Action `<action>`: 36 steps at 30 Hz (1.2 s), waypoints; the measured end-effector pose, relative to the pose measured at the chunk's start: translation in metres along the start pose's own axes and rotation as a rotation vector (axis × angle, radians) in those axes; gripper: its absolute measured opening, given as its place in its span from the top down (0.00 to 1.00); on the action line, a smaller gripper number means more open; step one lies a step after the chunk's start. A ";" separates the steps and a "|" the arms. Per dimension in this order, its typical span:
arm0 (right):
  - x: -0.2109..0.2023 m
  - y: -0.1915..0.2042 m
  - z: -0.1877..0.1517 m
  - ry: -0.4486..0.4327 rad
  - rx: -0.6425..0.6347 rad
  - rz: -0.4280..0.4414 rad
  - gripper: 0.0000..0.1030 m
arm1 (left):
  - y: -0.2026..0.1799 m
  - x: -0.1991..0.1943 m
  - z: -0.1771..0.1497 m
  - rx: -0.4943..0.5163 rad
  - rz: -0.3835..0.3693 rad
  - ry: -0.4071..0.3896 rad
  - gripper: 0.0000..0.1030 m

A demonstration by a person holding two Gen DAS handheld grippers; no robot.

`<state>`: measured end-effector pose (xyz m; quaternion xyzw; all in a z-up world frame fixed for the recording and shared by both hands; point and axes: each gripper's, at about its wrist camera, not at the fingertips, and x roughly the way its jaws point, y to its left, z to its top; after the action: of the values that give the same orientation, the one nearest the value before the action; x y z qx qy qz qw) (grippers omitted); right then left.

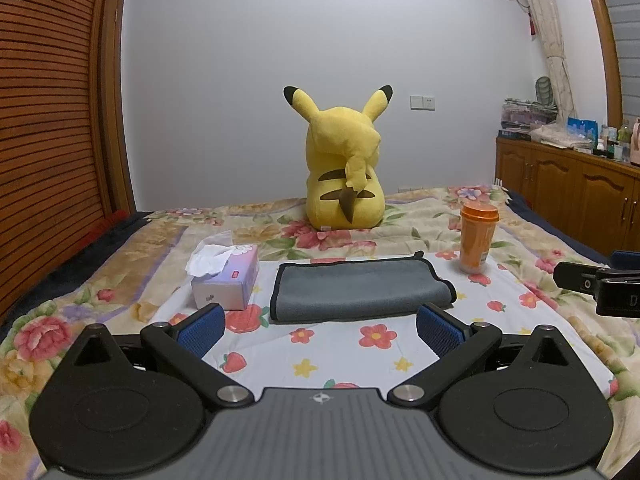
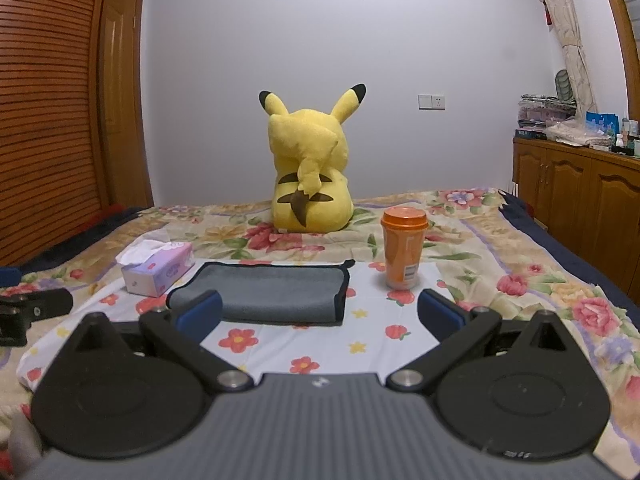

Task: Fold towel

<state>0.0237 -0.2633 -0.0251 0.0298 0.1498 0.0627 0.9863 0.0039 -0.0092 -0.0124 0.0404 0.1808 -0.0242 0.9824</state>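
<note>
A grey towel (image 1: 360,290) with a dark hem lies folded on the white flowered cloth (image 1: 344,356) on the bed. It also shows in the right wrist view (image 2: 272,294). My left gripper (image 1: 320,326) is open and empty, just short of the towel's near edge. My right gripper (image 2: 320,314) is open and empty, near the towel's near right corner; its left fingertip overlaps the towel's near edge in the view. The right gripper also shows at the right edge of the left wrist view (image 1: 600,286). The left gripper shows at the left edge of the right wrist view (image 2: 28,312).
A tissue box (image 1: 226,280) stands left of the towel. An orange cup with a lid (image 1: 476,238) stands to its right. A yellow plush toy (image 1: 344,168) sits behind. A wooden wardrobe (image 1: 44,120) is at left, a wooden cabinet (image 1: 572,184) at right.
</note>
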 end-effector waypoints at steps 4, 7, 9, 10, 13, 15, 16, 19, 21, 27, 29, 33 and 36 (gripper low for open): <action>0.000 0.000 0.000 0.001 0.000 0.001 0.00 | 0.000 0.000 0.000 -0.001 -0.001 0.001 0.00; 0.000 0.000 0.000 0.001 0.000 0.001 0.00 | 0.000 0.000 0.000 -0.001 0.000 0.002 0.00; 0.000 -0.001 0.000 0.001 0.000 0.001 0.00 | 0.000 0.000 0.000 -0.002 -0.001 0.002 0.00; 0.000 0.000 0.000 0.001 0.000 0.000 0.00 | 0.000 0.000 0.000 -0.002 -0.001 0.002 0.00; 0.000 0.000 0.000 0.001 0.000 0.001 0.00 | 0.000 0.000 0.000 -0.001 -0.003 0.001 0.00; 0.000 0.000 0.000 0.001 0.000 0.001 0.00 | -0.001 -0.001 -0.002 0.004 -0.005 0.001 0.00; 0.000 -0.001 0.000 0.001 -0.001 0.001 0.00 | -0.001 -0.001 -0.002 0.005 -0.005 0.001 0.00; 0.000 0.000 0.000 0.000 0.000 0.000 0.00 | -0.001 -0.001 -0.002 0.002 -0.004 0.001 0.00; 0.000 0.000 0.000 0.001 0.000 0.001 0.00 | -0.002 -0.001 -0.003 -0.001 -0.003 0.002 0.00; 0.000 0.000 0.000 0.001 -0.001 0.000 0.00 | -0.003 -0.002 -0.004 -0.005 -0.001 0.004 0.00; 0.000 0.000 0.000 0.000 -0.001 0.001 0.00 | -0.002 -0.002 -0.004 -0.004 -0.002 0.004 0.00; 0.000 0.000 0.000 0.000 -0.001 0.000 0.00 | -0.002 -0.002 -0.003 -0.001 0.000 0.003 0.00; 0.001 0.000 0.000 0.000 -0.001 0.000 0.00 | -0.002 -0.001 -0.004 -0.001 -0.001 0.005 0.00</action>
<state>0.0241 -0.2630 -0.0252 0.0295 0.1500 0.0630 0.9862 0.0019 -0.0105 -0.0156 0.0399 0.1831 -0.0243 0.9820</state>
